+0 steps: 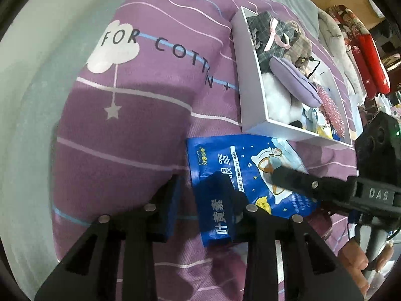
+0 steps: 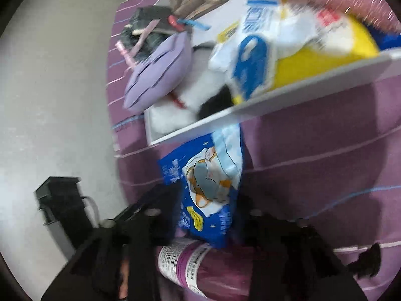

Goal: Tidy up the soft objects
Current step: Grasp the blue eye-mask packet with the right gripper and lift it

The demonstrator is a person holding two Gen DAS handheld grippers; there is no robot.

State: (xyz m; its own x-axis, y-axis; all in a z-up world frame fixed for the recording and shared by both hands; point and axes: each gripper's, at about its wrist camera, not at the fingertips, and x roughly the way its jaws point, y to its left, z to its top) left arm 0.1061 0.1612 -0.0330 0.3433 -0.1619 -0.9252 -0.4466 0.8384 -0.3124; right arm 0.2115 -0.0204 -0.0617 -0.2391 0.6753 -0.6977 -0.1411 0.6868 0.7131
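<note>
Purple striped bed sheet (image 1: pixel 140 125) under everything, one white box (image 1: pixel 250 80) stuffed with soft items, one blue eye-mask packet (image 1: pixel 240 175) just below it. My left gripper (image 1: pixel 203 190) stands open, packet edge between its fingers. My right gripper (image 2: pixel 210 200) reaches from the right, clamped on the packet.

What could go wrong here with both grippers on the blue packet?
1. The blue packet looks pinched from two sides, by the left gripper and the right gripper; pulling apart could tear or crumple it.
2. The white box is already piled high, so an added packet may slide off.
3. The right view is blurred, so its grip is uncertain; the packet may slip.
</note>
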